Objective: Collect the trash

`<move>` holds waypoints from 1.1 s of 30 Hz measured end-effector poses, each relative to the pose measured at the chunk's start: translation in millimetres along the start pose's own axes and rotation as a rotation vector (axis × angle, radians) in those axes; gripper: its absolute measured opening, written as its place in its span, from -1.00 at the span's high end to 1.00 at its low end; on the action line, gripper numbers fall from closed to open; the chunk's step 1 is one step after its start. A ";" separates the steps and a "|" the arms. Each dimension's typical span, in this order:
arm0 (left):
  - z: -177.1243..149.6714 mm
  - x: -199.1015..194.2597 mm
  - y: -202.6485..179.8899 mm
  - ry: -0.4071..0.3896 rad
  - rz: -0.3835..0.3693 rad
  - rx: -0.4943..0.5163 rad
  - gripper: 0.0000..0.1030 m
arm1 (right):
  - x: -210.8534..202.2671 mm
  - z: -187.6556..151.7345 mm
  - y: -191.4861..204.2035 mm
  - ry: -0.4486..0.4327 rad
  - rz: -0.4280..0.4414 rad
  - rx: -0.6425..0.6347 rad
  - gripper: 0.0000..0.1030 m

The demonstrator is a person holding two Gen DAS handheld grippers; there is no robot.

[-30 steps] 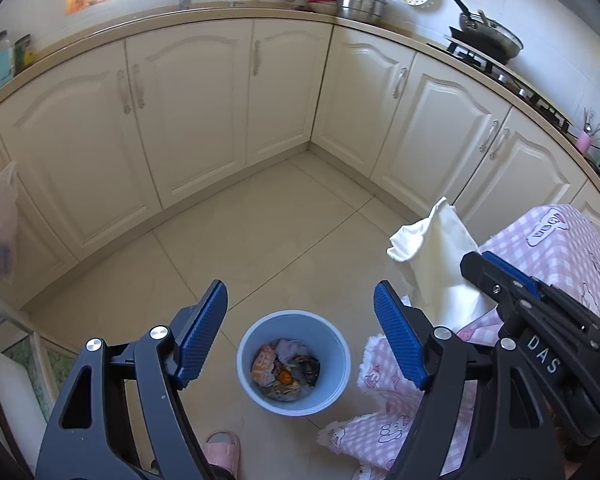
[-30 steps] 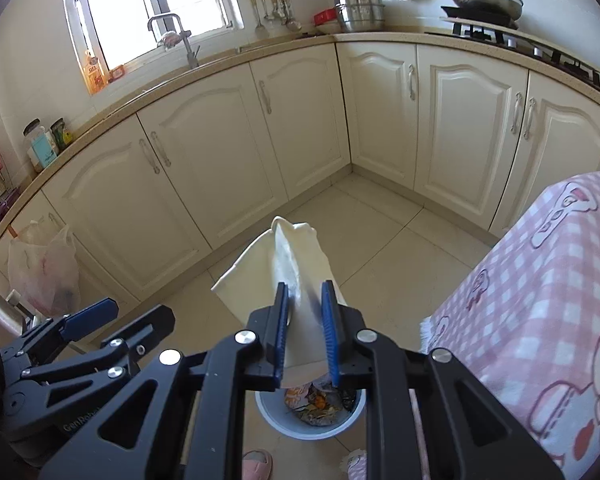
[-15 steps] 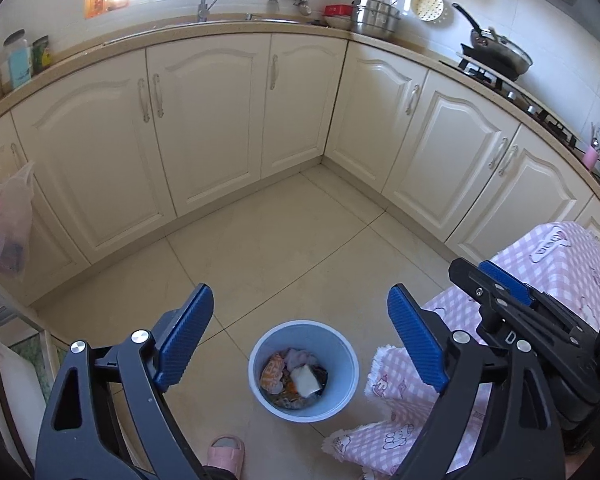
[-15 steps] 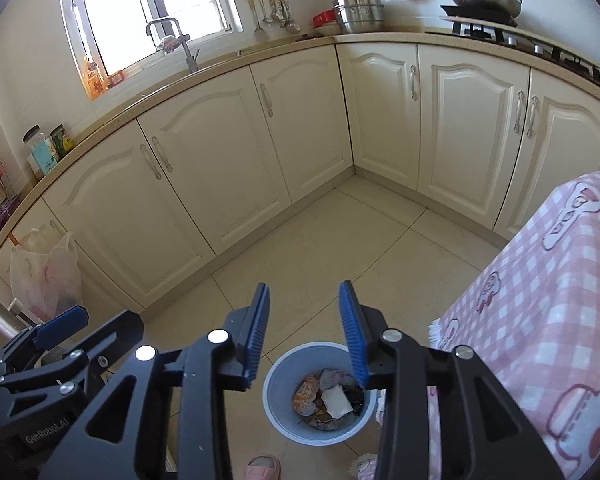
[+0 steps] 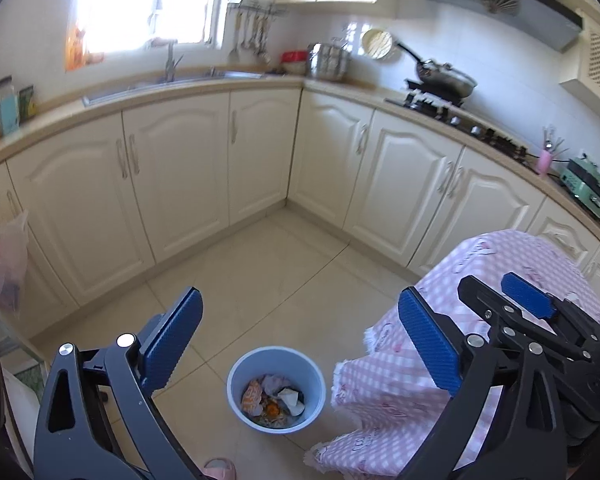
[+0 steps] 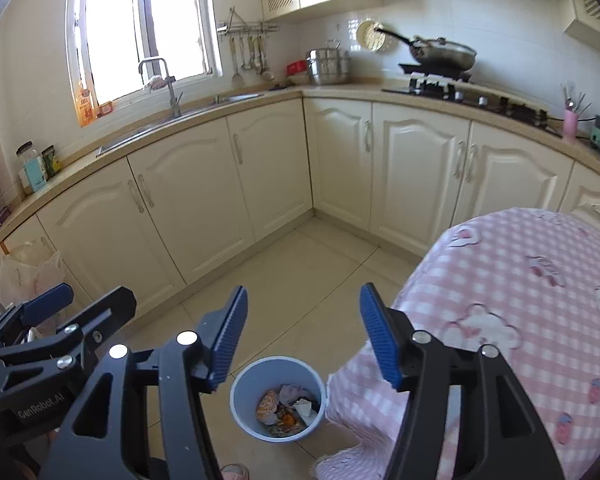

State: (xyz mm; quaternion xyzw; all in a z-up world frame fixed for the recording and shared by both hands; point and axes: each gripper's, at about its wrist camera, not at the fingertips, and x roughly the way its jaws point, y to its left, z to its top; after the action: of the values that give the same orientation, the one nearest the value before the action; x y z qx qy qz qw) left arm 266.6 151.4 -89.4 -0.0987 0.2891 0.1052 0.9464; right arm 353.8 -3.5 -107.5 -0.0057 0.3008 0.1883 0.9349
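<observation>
On the tiled floor (image 5: 260, 280), just beside the hanging corner of the pink checked tablecloth (image 5: 400, 380), the blue bin (image 5: 276, 390) is sitting with crumpled trash (image 5: 274, 398) inside, a white scrap now lying on top of the pile. A second ago the right gripper (image 6: 303, 336) was pinching a white napkin above the bin; now nothing is showing between its blue pads and its jaws are opening. The left gripper (image 5: 300, 344) is also opening, spread wider than before and empty. Both cameras are showing more of the window (image 6: 148, 28) and stove (image 6: 440, 80) than earlier, and the bin is appearing smaller.
</observation>
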 end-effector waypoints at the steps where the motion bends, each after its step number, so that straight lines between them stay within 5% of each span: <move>1: -0.4 -6.3 -3.5 -0.008 -0.008 0.007 -0.85 | -10.9 -0.9 -2.9 -0.012 -0.009 0.002 -0.21; 13: -17.9 -104.2 -43.3 -0.151 -0.080 0.075 -0.85 | -144.6 -20.8 -28.9 -0.184 -0.085 0.010 -0.34; 33: -69.2 -223.5 -81.4 -0.333 -0.145 0.172 -0.85 | -296.7 -86.1 -42.6 -0.407 -0.171 0.041 -0.44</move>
State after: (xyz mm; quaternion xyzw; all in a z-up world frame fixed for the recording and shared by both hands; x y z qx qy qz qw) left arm 69.8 24.5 -8.5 -0.0195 0.1288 0.0264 0.9911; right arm 98.8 -157.2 -14.9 0.0258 0.1083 0.0994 0.9888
